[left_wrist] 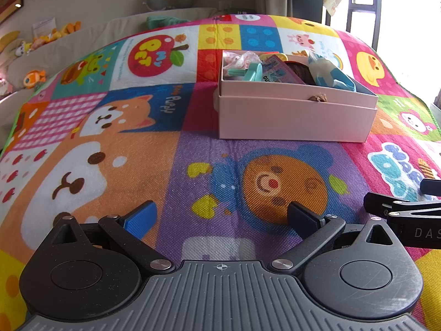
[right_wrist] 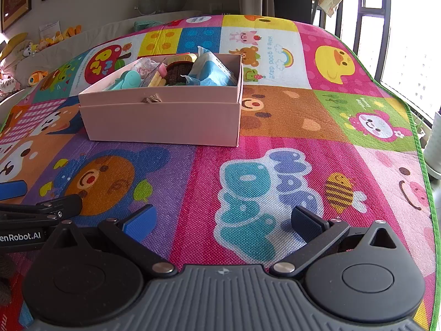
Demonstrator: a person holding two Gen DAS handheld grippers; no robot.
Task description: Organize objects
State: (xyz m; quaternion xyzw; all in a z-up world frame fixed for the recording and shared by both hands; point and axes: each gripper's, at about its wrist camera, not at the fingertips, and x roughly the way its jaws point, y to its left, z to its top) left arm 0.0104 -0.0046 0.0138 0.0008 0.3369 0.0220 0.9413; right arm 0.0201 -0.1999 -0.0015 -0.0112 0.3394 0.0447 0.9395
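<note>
**Grippers hover wide over the play mat, box packed**

Grippers both spread and empty-handed, low over the cartoon play mat (right_wrist: 275,110)! Left gripper (left_wrist: 222,219), fingers wide apart, sits above the orange bear face on its purple square. Right gripper (right_wrist: 223,220), equally released, hangs over puffy teal-and-blue lettering beside a striped bee. Each one pokes into the other's camera edge: the right wrist view catches "enRobot.AI" on the left unit's body, the left wrist view catches "DAS" on the right's.

Ahead of both, well apart from the fingers, stands the pink cardboard box (left_wrist: 295,118) (right_wrist: 162,121), lid off and nested beneath it. Inside: a blue-and-white tissue pack (right_wrist: 209,70), a teal plastic toy (right_wrist: 129,80), a dark brown crocheted piece (right_wrist: 177,71) and a crinkly pink wrapper (left_wrist: 239,58).

Mat writing readable: "MY PET" on the red apple (left_wrist: 155,52), "Puppy" by the shiba, and "Have a good day!!" next to the rainbow (right_wrist: 285,55).
</note>
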